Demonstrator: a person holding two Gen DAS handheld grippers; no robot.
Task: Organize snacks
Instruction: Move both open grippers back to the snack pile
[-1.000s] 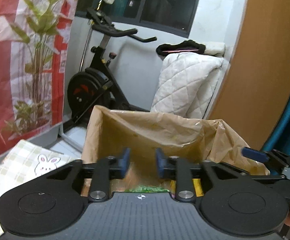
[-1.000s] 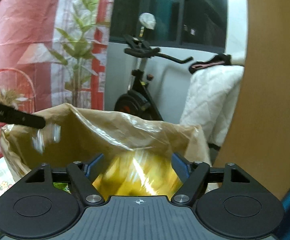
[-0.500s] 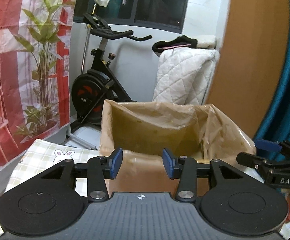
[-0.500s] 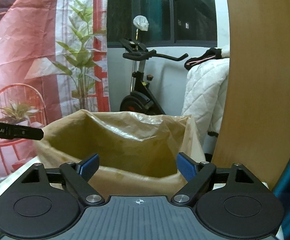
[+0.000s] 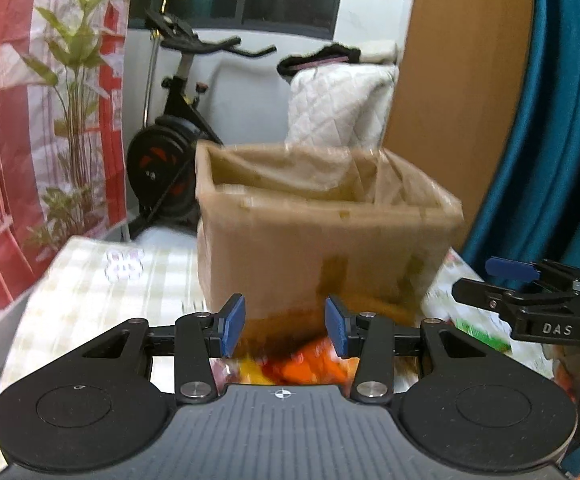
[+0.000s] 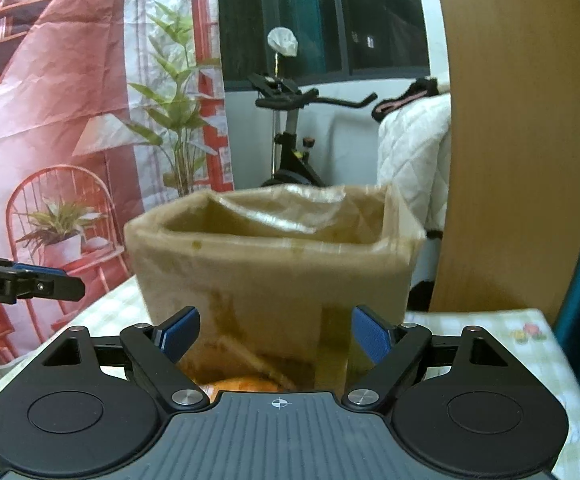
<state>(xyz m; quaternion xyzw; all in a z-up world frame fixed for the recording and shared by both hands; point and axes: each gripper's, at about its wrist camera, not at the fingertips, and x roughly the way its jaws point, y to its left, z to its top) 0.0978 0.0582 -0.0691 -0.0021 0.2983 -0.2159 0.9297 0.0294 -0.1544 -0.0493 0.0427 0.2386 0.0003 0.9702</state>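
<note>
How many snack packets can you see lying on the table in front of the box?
2 for sure: an orange packet against the cardboard box front, and a green-and-white packet at the box's right corner. Blur and the devices may hide more.

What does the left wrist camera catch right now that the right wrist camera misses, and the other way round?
Only the left wrist view: the right gripper from the side, a green-printed packet beneath it, and a teal curtain.

Only the right wrist view: the left gripper entering from the left edge, and a red chair printed on the backdrop.

Both: the lined cardboard box, orange snack packets in front of it, the checked tablecloth, the exercise bike.
</note>
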